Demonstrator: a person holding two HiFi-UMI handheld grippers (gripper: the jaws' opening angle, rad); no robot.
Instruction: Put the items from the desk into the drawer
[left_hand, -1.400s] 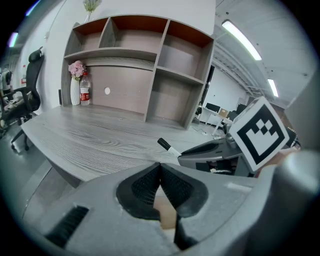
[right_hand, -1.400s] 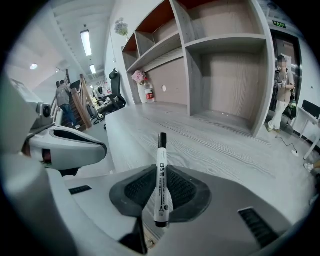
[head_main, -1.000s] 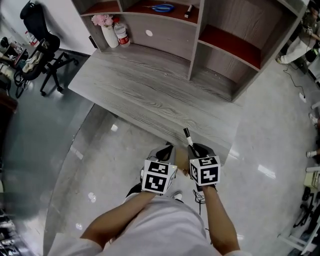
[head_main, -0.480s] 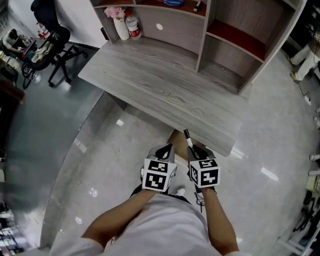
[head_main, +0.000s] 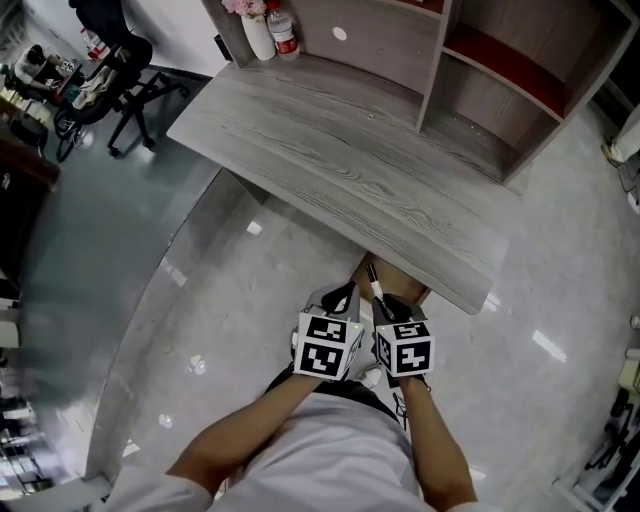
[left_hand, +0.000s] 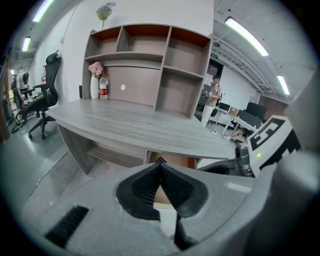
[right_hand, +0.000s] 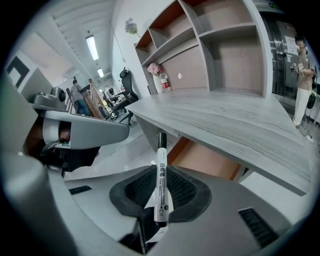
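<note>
My right gripper (right_hand: 160, 189) is shut on a white marker (right_hand: 161, 185) with a black cap, which stands upright between the jaws. In the head view the marker (head_main: 374, 281) points at the desk's front edge. An open drawer (right_hand: 205, 159) with a brown inside shows below the grey wooden desk (right_hand: 225, 115), just ahead of the marker. My left gripper (left_hand: 160, 172) is shut with nothing between its jaws, and the drawer (left_hand: 172, 160) lies right behind them. Both grippers, left (head_main: 343, 293) and right (head_main: 386, 303), are held side by side before the desk (head_main: 350, 170).
A shelf unit (head_main: 480, 90) stands on the desk's back half. A vase of pink flowers (head_main: 255, 25) and a bottle (head_main: 284, 35) sit at its far left corner. An office chair (head_main: 110, 60) stands to the left on the glossy floor. A person (right_hand: 302, 85) stands far off at the right.
The desk has slid up and to the right in the head view, and the drawer's brown inside now shows under its edge. The grippers have drawn closer together, the marker still held.
</note>
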